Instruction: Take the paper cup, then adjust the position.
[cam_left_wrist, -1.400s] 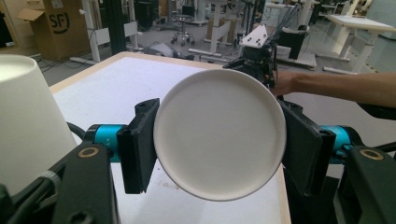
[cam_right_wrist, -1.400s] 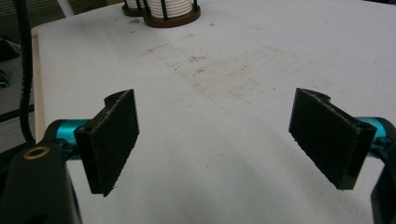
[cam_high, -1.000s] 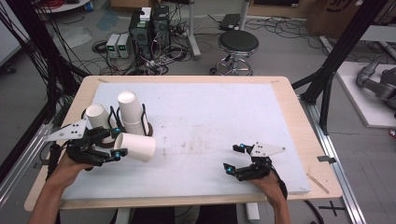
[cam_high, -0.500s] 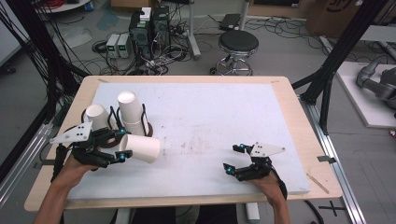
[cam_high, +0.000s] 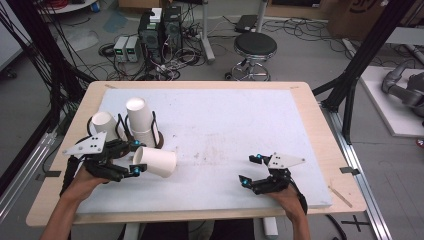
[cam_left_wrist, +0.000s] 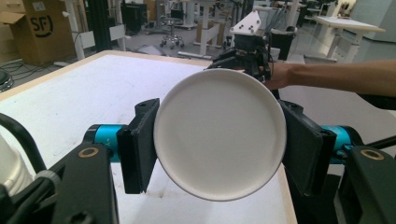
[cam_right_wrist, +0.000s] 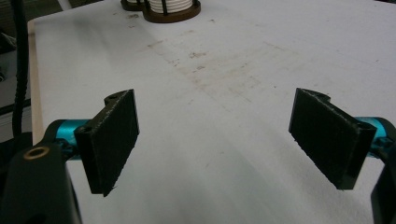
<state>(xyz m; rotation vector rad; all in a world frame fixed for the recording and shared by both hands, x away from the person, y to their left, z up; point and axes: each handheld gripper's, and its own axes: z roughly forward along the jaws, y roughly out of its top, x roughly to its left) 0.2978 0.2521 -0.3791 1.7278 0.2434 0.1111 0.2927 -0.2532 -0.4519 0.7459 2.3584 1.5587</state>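
Lab floor with cables, PC boxes and a stool (cam_high: 255, 47) at the top of the high view; below it a wooden table (cam_high: 320, 120) with a white mat (cam_high: 240, 125) scuffed brown near its centre.

My left gripper (cam_high: 131, 157) sits lower left in the high view. Jaws clamped on a white paper cup (cam_high: 155, 161), lying sideways, base pointing toward frame centre. In the left gripper view that cup (cam_left_wrist: 219, 133) fills the middle, its round end facing the camera, both black pads pressed on its sides, the cup off the mat.

Just above that gripper in the high view: a dark wire cup holder (cam_high: 150, 137) with an inverted stack of white cups (cam_high: 140, 117) in it, and another white cup (cam_high: 103, 122) tilted just left of the stack. Holder is near the held cup, not touching as far as I can tell.

My right gripper (cam_high: 250, 170) is lower right in the high view, well apart from the cups, resting low over the mat. Jaws wide apart, nothing between them. Right gripper view confirms: both pads (cam_right_wrist: 112, 140) spread, bare scuffed mat (cam_right_wrist: 224, 93) between, holder base (cam_right_wrist: 170, 11) at the top edge.

Right gripper (cam_left_wrist: 250, 44) also shows upper centre of the left gripper view, behind the cup.
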